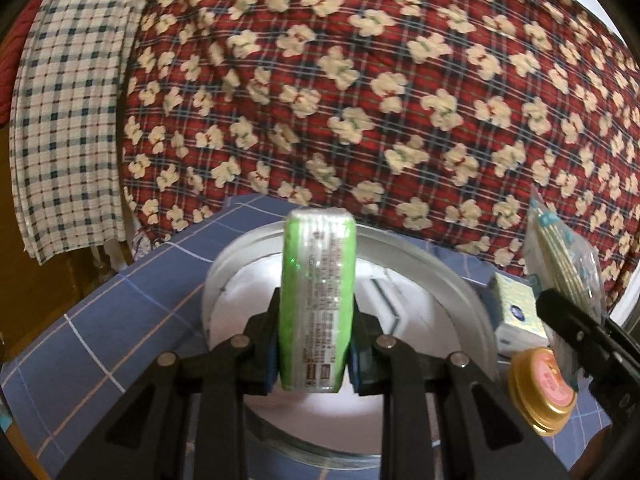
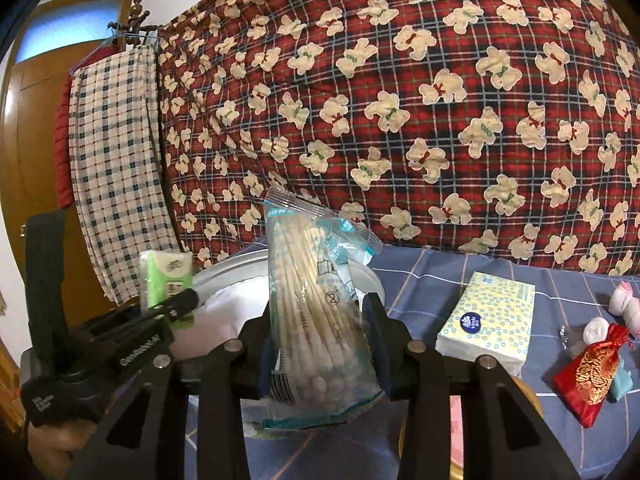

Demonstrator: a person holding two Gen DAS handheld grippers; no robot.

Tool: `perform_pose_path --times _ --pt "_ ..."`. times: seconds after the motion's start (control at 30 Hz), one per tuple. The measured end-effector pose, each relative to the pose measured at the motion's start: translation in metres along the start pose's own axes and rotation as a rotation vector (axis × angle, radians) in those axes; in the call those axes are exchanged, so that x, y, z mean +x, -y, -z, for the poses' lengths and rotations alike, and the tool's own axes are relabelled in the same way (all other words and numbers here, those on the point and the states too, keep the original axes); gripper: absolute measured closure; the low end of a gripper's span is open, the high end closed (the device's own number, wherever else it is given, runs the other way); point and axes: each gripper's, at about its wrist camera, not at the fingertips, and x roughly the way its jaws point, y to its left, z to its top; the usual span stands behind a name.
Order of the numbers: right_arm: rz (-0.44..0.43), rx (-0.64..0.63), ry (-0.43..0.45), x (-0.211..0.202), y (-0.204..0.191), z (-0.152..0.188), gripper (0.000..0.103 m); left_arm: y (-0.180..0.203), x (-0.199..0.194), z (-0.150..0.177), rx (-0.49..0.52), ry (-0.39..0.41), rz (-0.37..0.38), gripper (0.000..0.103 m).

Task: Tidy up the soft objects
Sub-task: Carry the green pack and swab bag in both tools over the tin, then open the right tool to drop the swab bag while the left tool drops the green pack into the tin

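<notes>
My left gripper [image 1: 312, 344] is pinching a green tissue pack [image 1: 318, 300] low on its sides, the pack standing on end with its long axis running up and away from the fingers, right over the round white tray [image 1: 460, 280] on the blue checked cloth [image 1: 80, 340]. My right gripper [image 2: 320, 344] is clamped on a clear bag of cotton swabs [image 2: 316, 300], also upright, leaning slightly left, just to the right of the tray's [image 2: 216, 276] rim. The left hand looks nearer the tray's middle, so I judge its pack goes down first; the tray lies ahead and below both grippers
</notes>
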Motion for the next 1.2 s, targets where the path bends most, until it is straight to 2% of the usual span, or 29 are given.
perform_pose_path --times 0.27,0.5,0.63,0.77,1.0,1.2 --pt "0.023 0.044 -0.038 0.040 -0.003 -0.005 0.060 0.002 0.017 0.003 0.023 -0.045 -0.008 0.079" --pt "0.042 0.017 -0.077 0.071 -0.008 0.001 0.060 0.014 0.036 0.007 0.051 -0.099 -0.011 0.079" --pt "0.062 0.009 -0.115 0.089 -0.004 0.004 0.060 0.020 0.042 0.011 0.075 -0.107 -0.044 0.079" --pt "0.058 0.009 -0.138 0.098 -0.002 0.006 0.060 0.025 0.046 0.013 0.096 -0.110 -0.065 0.079" --pt "0.044 0.010 -0.175 0.105 0.000 0.011 0.060 0.034 0.054 0.013 0.112 -0.141 -0.042 0.079" --pt "0.012 0.000 -0.175 0.106 -0.002 0.011 0.059 0.033 0.055 0.014 0.109 -0.151 -0.062 0.079"
